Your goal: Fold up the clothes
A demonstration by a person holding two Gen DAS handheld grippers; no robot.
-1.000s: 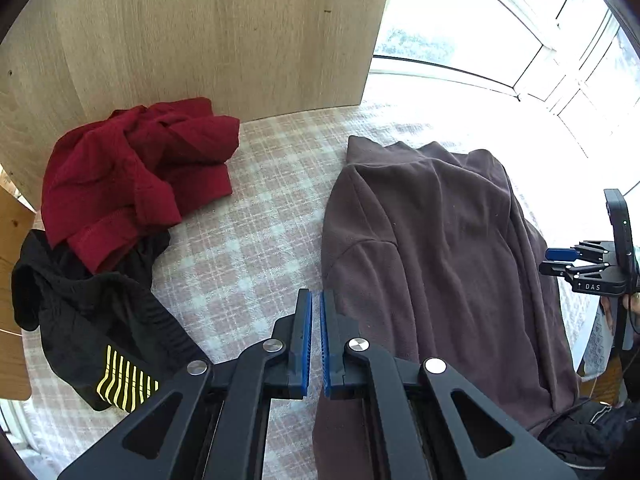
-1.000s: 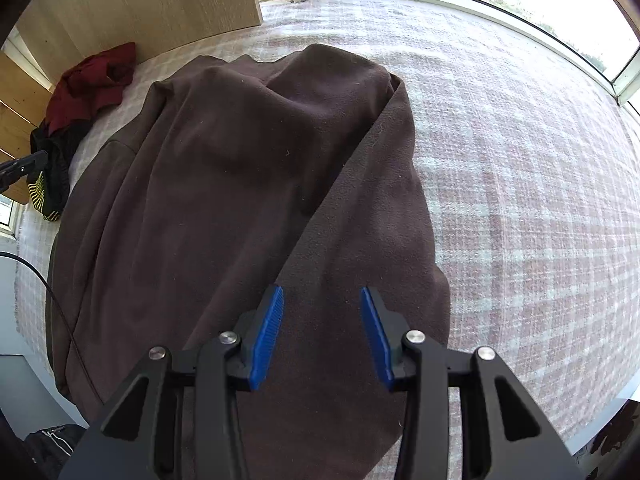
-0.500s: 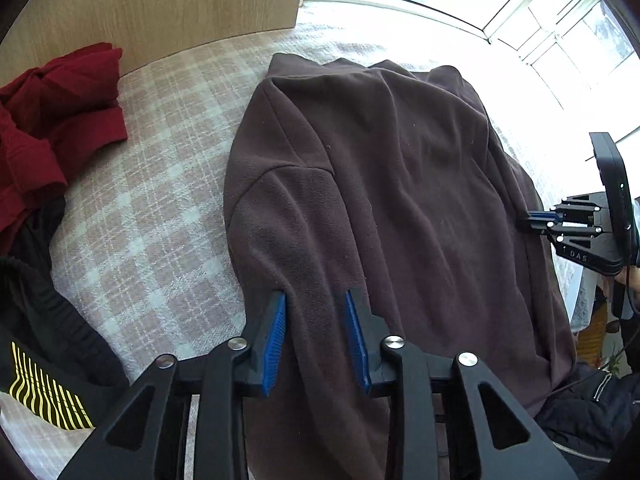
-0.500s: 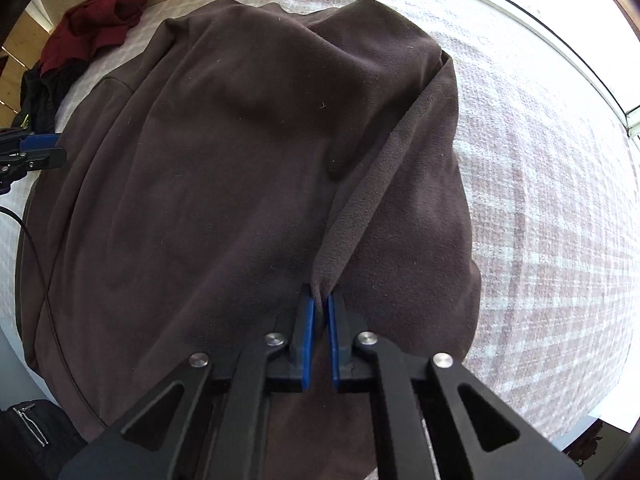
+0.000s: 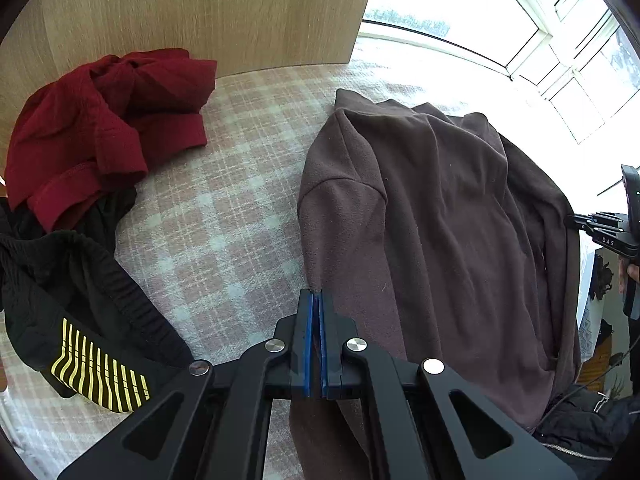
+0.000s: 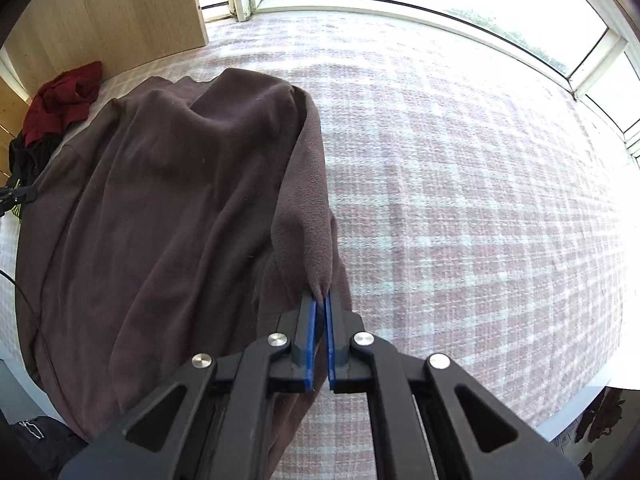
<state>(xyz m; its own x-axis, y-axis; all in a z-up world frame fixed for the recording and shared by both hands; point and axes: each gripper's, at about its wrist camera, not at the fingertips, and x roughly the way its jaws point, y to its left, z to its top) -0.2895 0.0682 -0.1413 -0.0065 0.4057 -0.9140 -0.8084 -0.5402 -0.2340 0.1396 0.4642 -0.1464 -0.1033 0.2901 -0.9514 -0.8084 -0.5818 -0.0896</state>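
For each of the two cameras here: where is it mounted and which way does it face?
Left wrist: sits on the left gripper, looks steeply down at the brown fleece edge; its fingers, pinching that edge, show.
Right wrist: sits on the right gripper, looks down at the fleece's opposite edge, pinched too.
Shared: fleece, red garment, checked cover, each other's gripper.

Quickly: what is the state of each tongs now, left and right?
Left tongs: closed, pinching the left edge of the brown fleece top.
Right tongs: closed, pinching a lifted fold at the brown fleece top's right edge.
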